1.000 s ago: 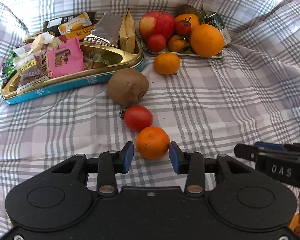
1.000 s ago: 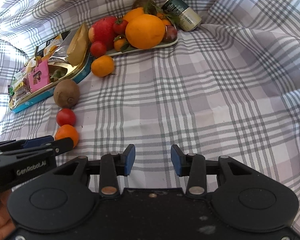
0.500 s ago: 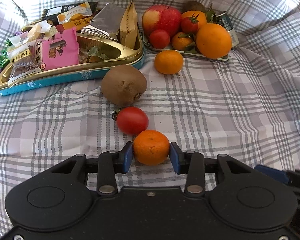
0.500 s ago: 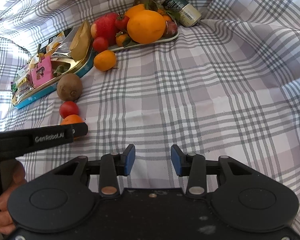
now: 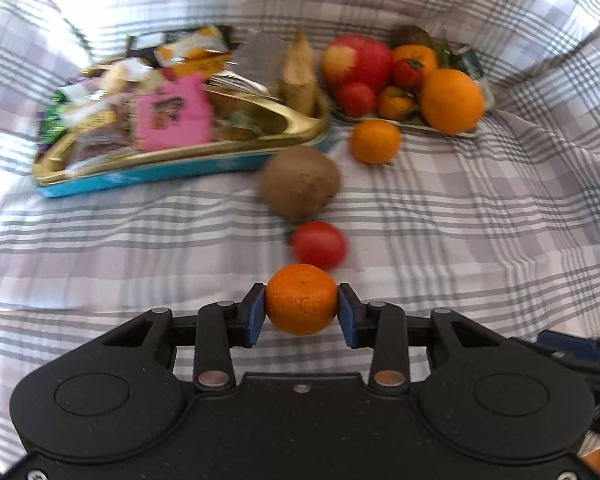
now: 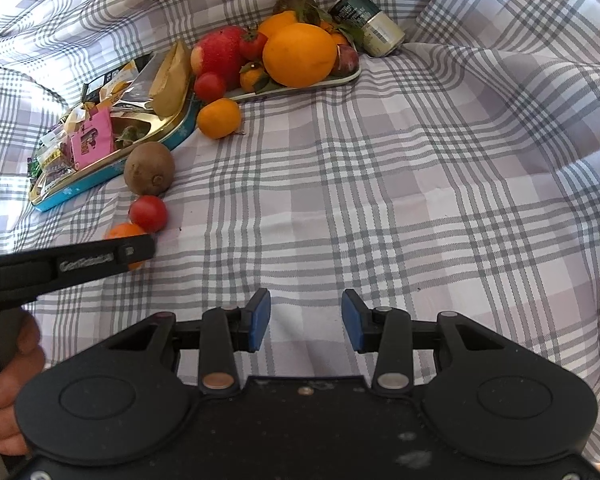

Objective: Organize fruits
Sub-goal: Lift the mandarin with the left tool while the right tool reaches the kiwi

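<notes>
My left gripper (image 5: 301, 312) is shut on a small mandarin (image 5: 301, 299), with both blue pads pressing its sides just above the checked cloth. Right behind it lie a red tomato (image 5: 319, 245) and a brown kiwi (image 5: 299, 187), then a second mandarin (image 5: 375, 141) in front of the fruit plate (image 5: 452, 133). The plate holds an apple (image 5: 358, 60), a big orange (image 5: 452, 100) and smaller fruit. My right gripper (image 6: 306, 322) hovers over bare cloth, open and holding nothing. In its view the left gripper (image 6: 140, 248) covers most of the held mandarin (image 6: 122, 231).
A gold and blue tin (image 5: 172, 168) full of snack packets sits left of the fruit plate. A can (image 6: 366, 28) lies behind the plate. The checked cloth (image 6: 420, 200) rises in folds at the back and sides. A hand (image 6: 12, 364) holds the left gripper's handle.
The left gripper slid forward around the nearest mandarin and its pads closed onto it. The left view is now blurred. The right gripper stayed almost still.
</notes>
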A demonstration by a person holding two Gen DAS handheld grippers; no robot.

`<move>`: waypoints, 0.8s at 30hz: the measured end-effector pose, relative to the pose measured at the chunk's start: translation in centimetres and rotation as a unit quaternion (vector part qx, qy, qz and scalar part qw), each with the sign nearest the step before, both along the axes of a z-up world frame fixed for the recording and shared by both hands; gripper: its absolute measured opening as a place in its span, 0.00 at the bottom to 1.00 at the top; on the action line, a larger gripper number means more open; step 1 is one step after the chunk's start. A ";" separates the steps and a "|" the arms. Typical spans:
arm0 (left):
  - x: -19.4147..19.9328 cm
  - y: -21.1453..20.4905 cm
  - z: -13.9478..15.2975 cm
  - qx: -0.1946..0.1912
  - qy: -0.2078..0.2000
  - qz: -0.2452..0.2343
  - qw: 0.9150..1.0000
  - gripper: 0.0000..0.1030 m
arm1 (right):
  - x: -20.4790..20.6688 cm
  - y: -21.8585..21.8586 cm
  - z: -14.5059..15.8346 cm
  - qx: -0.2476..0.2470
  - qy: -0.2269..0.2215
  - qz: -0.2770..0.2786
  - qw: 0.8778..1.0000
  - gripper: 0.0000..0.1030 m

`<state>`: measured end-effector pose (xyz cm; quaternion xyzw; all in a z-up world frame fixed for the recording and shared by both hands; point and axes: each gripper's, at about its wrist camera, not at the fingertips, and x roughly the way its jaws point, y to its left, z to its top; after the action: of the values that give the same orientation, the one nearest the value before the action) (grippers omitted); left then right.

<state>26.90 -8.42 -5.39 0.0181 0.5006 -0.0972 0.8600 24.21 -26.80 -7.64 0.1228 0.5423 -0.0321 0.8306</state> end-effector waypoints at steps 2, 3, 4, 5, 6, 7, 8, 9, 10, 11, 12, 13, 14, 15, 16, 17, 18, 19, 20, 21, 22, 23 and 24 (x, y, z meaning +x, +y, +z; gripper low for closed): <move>-0.3 1.3 0.2 0.008 -0.003 0.012 1.000 0.46 | 0.1 0.4 0.2 0.000 -0.001 0.004 1.000 0.41; -0.4 2.0 0.2 0.012 -0.003 0.020 1.000 0.46 | 0.1 0.7 0.3 -0.001 -0.001 0.007 1.000 0.41; -0.4 2.8 0.3 0.014 -0.004 0.029 0.999 0.46 | 0.2 1.0 0.4 -0.001 -0.002 0.009 1.000 0.41; -0.4 3.5 0.3 0.015 -0.004 0.037 0.999 0.46 | 0.3 1.4 0.5 -0.002 -0.004 0.013 1.000 0.41; -0.5 4.2 0.4 0.016 -0.004 0.044 0.999 0.46 | 0.3 1.7 0.6 -0.002 -0.005 0.017 1.000 0.41; -0.4 5.0 0.4 0.016 -0.005 0.051 0.999 0.46 | 0.5 2.0 0.7 -0.003 -0.006 0.020 1.000 0.41; -0.4 5.6 0.5 0.016 -0.007 0.056 0.998 0.46 | 0.8 2.5 0.8 -0.005 -0.007 0.024 1.000 0.41; -0.3 6.1 0.5 0.018 -0.007 0.060 0.998 0.46 | 1.0 2.8 0.9 -0.006 -0.009 0.028 1.000 0.41; -0.2 6.7 0.5 0.022 -0.008 0.066 0.998 0.46 | 1.3 3.2 1.0 -0.006 -0.012 0.033 0.999 0.41; -0.1 7.1 0.5 0.024 -0.009 0.071 0.997 0.46 | 1.6 3.7 1.2 -0.007 -0.017 0.037 0.999 0.42; -0.1 7.6 0.4 0.025 -0.011 0.076 0.997 0.46 | 1.9 4.0 1.3 -0.006 -0.021 0.040 0.999 0.43; 0.0 8.0 0.4 0.027 -0.012 0.080 0.996 0.46 | 2.2 4.3 1.5 -0.006 -0.026 0.042 0.999 0.44; 0.1 8.4 0.4 0.027 -0.012 0.084 0.996 0.46 | 2.6 4.7 1.6 -0.006 -0.031 0.044 0.999 0.46; 0.1 8.7 0.3 0.027 -0.012 0.087 0.996 0.46 | 3.0 5.1 1.7 -0.006 -0.035 0.046 0.998 0.46; 0.1 9.0 0.3 0.027 -0.011 0.089 0.996 0.46 | 3.4 5.4 1.8 -0.005 -0.041 0.049 0.998 0.47; 0.1 9.3 0.2 0.026 -0.010 0.091 0.995 0.46 | 3.9 5.8 1.9 -0.004 -0.047 0.053 0.998 0.49; 0.2 9.5 0.1 0.025 -0.009 0.092 0.995 0.46 | 4.3 6.2 1.9 -0.004 -0.052 0.056 0.997 0.50; 0.1 9.6 0.0 0.024 -0.008 0.093 0.995 0.46 | 4.8 6.5 2.0 -0.005 -0.056 0.060 0.997 0.52; 0.0 9.8 0.0 0.023 -0.008 0.093 0.995 0.46 | 5.2 6.9 2.0 -0.006 -0.061 0.062 0.996 0.53; 0.0 9.9 0.0 0.022 -0.008 0.092 0.995 0.46 | 5.7 7.3 1.9 -0.007 -0.064 0.065 0.996 0.53; -0.1 9.9 -0.1 0.023 -0.009 0.091 0.996 0.46 | 6.2 7.6 1.8 -0.008 -0.066 0.068 0.995 0.53; -0.2 9.9 -0.1 0.025 -0.010 0.090 0.996 0.46 | 6.8 7.8 1.7 -0.009 -0.069 0.071 0.995 0.54; -0.3 9.9 -0.1 0.027 -0.011 0.089 0.996 0.46 | 7.4 8.0 1.6 -0.009 -0.072 0.072 0.995 0.54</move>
<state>26.61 1.50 -5.44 -0.0023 0.4931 -0.0064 0.8699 31.61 -18.76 -6.07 0.0777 0.4881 0.0322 0.8687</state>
